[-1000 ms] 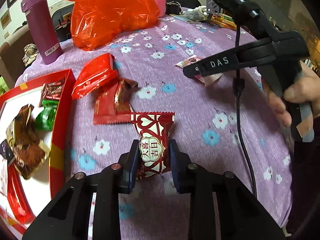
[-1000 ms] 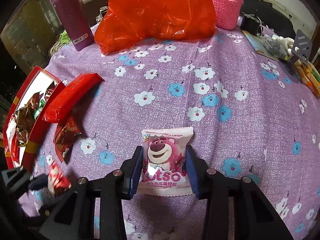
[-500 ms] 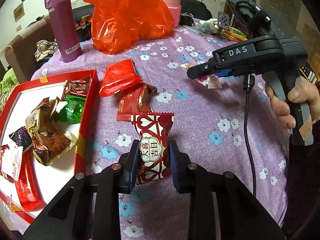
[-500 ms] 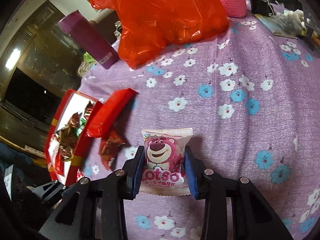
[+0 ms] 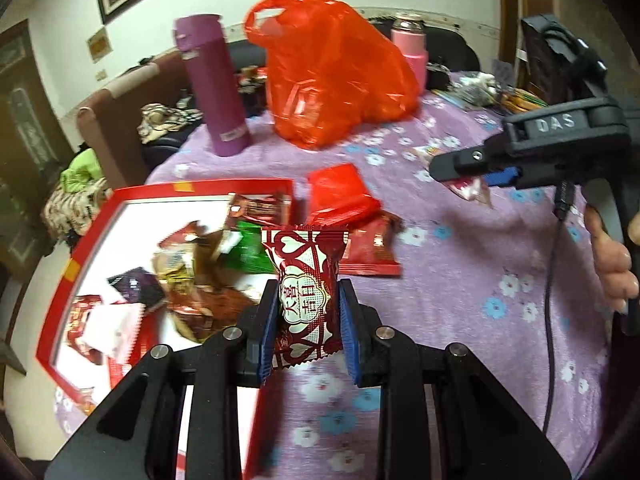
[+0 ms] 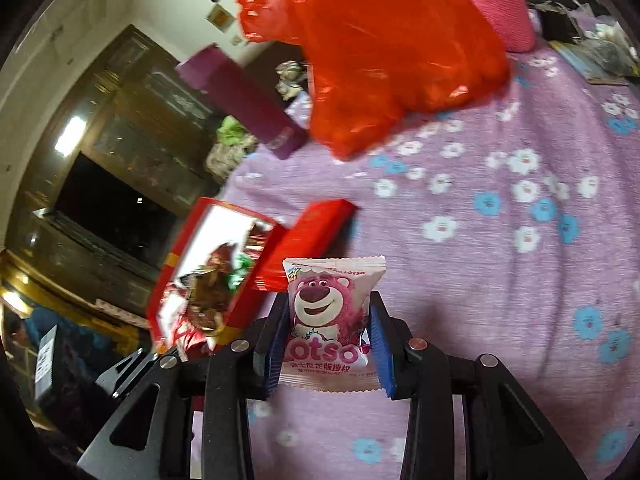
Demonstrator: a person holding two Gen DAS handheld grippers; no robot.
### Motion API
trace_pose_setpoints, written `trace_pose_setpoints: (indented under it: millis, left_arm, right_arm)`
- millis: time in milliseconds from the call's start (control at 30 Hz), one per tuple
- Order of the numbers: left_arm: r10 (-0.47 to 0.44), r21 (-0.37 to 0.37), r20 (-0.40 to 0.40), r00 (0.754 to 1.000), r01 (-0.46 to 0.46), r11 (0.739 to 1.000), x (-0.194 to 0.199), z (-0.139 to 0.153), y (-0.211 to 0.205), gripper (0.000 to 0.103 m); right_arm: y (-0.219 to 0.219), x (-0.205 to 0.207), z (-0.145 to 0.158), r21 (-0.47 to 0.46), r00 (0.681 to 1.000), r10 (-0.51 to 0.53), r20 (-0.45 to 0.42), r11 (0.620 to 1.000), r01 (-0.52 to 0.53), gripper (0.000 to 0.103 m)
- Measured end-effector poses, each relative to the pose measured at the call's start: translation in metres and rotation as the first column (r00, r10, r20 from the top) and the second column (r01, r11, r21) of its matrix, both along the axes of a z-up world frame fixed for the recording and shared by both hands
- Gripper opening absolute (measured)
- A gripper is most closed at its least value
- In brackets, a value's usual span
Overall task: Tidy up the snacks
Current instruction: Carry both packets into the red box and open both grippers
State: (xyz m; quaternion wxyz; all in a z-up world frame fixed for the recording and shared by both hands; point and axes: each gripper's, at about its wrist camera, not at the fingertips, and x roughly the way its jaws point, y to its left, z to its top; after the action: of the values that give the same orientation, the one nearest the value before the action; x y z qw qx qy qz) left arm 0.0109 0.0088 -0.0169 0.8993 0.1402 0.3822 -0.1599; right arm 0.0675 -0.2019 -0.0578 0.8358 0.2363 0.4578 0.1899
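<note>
Sitting between left fingers (image 5: 267, 322) (pinched): red candy (image 5: 306, 300).

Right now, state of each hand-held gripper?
Left hand-held gripper: shut on the dark red heart-pattern candy packet.
Right hand-held gripper: jaws just closed in, shut on the pink Lotso bear snack packet.

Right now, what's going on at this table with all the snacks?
A person is sorting snacks with a handheld claw in each hand. The left claw grips a dark red heart-patterned candy packet near the red-rimmed cardboard tray of wrapped sweets. The right claw holds a pink bear-printed snack packet. Two red wrappers lie on the purple floral tablecloth.
</note>
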Motion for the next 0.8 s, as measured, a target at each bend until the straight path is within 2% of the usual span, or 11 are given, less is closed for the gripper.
trace_pose_setpoints:
  millis: [400,667,800]
  left_arm:
    - [0.1,-0.005,0.053,0.994,-0.099,0.995,0.008,0.009,0.036,0.026]
    - [0.187,-0.006,0.114,0.976,-0.188,0.982,0.017,0.02,0.076,0.026]
    - [0.23,-0.011,0.119,0.966,-0.231,0.973,0.023,0.02,0.094,0.026]
  right_arm:
    - [0.042,-0.004,0.003,0.036,0.997,0.072,0.035,0.997,-0.073,0.038]
    - [0.083,-0.002,0.009,0.04,0.99,0.123,0.076,0.991,-0.126,0.038]
    - [0.112,0.01,0.009,0.051,0.985,0.157,0.065,0.986,-0.161,0.037]
